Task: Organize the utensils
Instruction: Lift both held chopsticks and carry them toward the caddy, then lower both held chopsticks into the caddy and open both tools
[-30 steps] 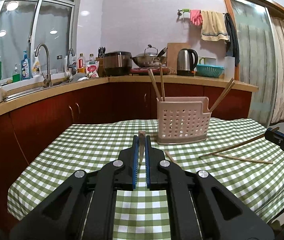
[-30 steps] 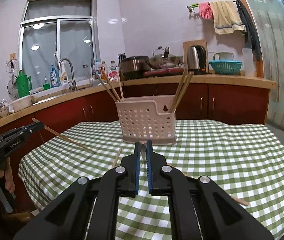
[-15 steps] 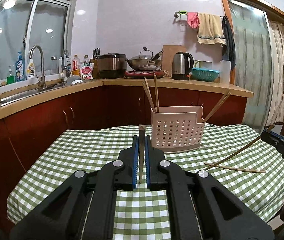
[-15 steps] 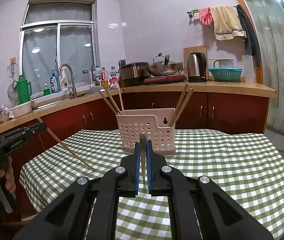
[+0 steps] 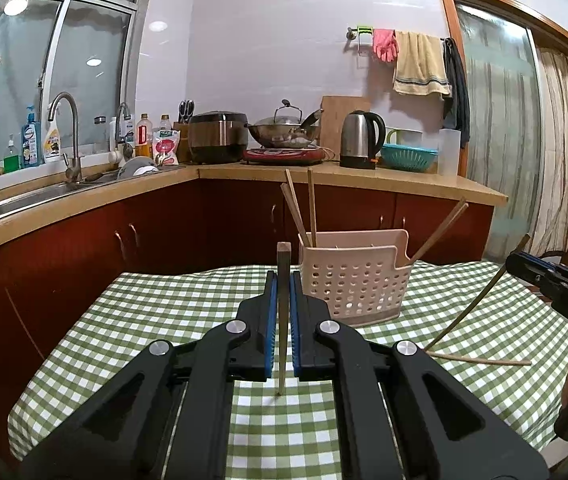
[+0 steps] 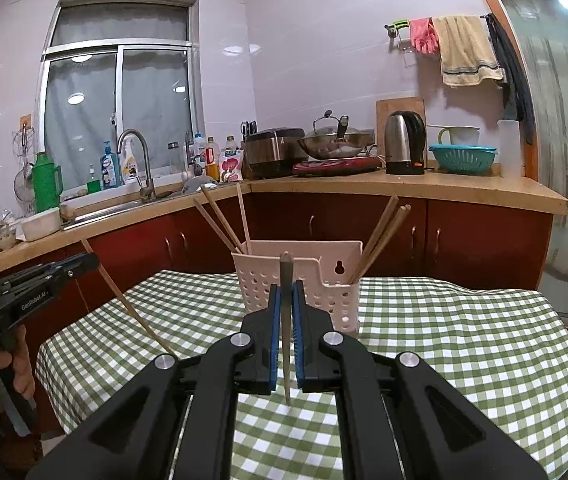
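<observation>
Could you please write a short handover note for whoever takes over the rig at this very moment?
Left tool: shut on one chopstick, held above the table.
Right tool: shut on another chopstick, also held above the cloth.
Pink utensil basket stands mid-table with several chopsticks already upright in it.
Left: drop both held sticks into the basket, then collect the loose chopstick lying on the table's right side.

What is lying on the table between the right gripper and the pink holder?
Only bare checked tablecloth; the right wrist view shows nothing on it between the right gripper and the pink holder.
</observation>
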### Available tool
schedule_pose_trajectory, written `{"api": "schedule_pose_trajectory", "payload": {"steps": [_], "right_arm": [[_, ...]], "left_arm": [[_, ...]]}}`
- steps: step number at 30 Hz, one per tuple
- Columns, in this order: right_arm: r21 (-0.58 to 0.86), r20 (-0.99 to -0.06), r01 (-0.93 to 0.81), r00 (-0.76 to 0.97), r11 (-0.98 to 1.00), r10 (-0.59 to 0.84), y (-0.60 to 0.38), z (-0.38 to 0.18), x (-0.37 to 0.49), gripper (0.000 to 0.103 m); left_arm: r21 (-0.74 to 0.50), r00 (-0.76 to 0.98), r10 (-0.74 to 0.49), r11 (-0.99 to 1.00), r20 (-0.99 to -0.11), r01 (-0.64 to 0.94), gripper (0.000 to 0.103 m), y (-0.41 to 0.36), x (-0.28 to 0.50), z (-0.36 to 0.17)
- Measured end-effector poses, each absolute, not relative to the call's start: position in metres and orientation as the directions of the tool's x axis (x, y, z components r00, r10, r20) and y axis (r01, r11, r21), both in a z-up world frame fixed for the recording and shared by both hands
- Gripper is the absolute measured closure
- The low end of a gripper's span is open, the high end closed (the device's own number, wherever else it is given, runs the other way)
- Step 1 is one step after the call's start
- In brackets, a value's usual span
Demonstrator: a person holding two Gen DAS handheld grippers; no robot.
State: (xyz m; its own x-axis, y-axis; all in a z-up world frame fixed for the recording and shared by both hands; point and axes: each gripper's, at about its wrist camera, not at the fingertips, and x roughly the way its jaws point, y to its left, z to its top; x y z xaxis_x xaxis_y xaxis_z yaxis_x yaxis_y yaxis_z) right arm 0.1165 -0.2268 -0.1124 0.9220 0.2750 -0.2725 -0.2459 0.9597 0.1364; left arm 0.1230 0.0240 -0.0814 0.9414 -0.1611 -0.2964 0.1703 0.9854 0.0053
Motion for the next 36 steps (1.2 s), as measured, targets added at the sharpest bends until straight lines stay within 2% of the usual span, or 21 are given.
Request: {"api": "schedule_pose_trajectory", "payload": {"steps": [11, 19, 28, 36], "right_arm": [[0.147, -0.234, -0.254, 0.93, 0.956, 0.283, -0.232, -0.089, 0.125, 0.096], [0.131, -0.126, -0.256, 0.954, 0.958, 0.273, -0.243, -0.05, 0.132, 0.096], [0.083, -0.009, -0.254, 0.967, 0.964, 0.256, -0.251, -0.016, 0.157, 0.096], [0.074, 0.008, -0.254, 0.967, 0.964, 0.254, -0.253, -0.021, 0.193, 0.097]], "left_arm": [[-0.022, 0.945, -0.211, 0.977, -0.25, 0.212, 0.096, 0.017, 0.135, -0.054], [-0.025, 0.951, -0.266, 0.964, -0.159, 0.265, 0.096, 0.001, 0.149, -0.015], [0.006, 0.963, -0.266, 0.964, -0.043, 0.267, 0.096, -0.024, 0.177, 0.016], [-0.02, 0.965, -0.261, 0.965, -0.037, 0.26, 0.096, -0.039, 0.218, 0.009]]}}
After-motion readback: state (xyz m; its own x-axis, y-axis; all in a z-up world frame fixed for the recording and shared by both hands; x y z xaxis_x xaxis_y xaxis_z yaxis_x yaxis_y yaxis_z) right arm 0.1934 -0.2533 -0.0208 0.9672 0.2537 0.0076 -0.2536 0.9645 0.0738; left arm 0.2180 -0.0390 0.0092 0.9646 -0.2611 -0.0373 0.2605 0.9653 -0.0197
